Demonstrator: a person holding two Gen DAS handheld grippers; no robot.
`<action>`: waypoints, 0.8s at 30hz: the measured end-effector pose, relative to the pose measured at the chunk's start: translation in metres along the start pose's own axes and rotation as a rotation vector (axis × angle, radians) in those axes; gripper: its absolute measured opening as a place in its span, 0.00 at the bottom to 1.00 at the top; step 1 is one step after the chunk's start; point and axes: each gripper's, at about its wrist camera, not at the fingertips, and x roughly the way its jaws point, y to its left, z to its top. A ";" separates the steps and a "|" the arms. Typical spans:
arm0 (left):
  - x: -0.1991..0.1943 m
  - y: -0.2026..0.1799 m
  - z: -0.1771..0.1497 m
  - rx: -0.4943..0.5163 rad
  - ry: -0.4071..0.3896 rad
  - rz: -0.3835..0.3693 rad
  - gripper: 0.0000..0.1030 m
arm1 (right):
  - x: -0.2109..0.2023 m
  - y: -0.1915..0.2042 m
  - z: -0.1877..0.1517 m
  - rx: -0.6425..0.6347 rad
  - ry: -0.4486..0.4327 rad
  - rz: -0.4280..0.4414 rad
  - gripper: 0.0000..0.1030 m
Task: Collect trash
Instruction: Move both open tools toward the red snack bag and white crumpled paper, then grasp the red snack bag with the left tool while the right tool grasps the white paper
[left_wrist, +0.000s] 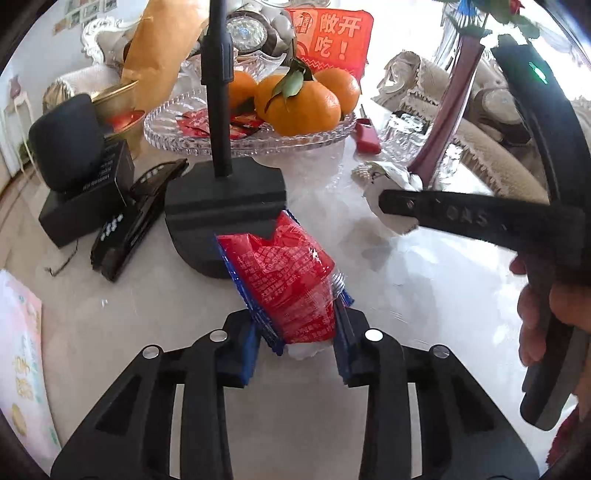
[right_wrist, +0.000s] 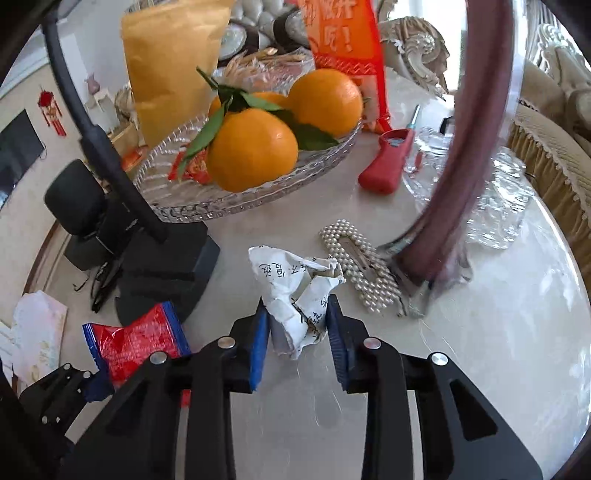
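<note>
A red snack wrapper with blue edges (left_wrist: 291, 284) lies on the pale marble table (left_wrist: 424, 266), its near end between the blue pads of my left gripper (left_wrist: 299, 343), which is shut on it. It also shows in the right wrist view (right_wrist: 136, 339), at the left gripper (right_wrist: 92, 384). A crumpled white paper with handwriting (right_wrist: 295, 291) sits between the pads of my right gripper (right_wrist: 297, 332); the jaws stand close on both sides of it, gripping it. In the left wrist view the right gripper's finger (left_wrist: 443, 216) crosses over that paper (left_wrist: 391, 218).
A black stand base with a pole (left_wrist: 225, 206) sits just behind the wrapper. A glass tray of oranges (right_wrist: 251, 147), a red lighter (right_wrist: 388, 162), a pearl hair clip (right_wrist: 362, 266), a dark red vase (right_wrist: 461, 177), black boxes (left_wrist: 85, 199) and remotes (left_wrist: 129, 225) crowd the table.
</note>
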 end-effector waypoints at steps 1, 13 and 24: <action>-0.007 -0.001 -0.004 -0.004 -0.002 -0.007 0.31 | -0.006 -0.001 -0.004 -0.002 -0.001 0.004 0.27; -0.162 -0.043 -0.098 0.043 -0.106 -0.059 0.31 | -0.146 0.004 -0.103 -0.038 -0.076 0.152 0.27; -0.334 -0.108 -0.332 0.139 -0.081 -0.121 0.31 | -0.297 0.033 -0.305 -0.185 -0.153 0.234 0.27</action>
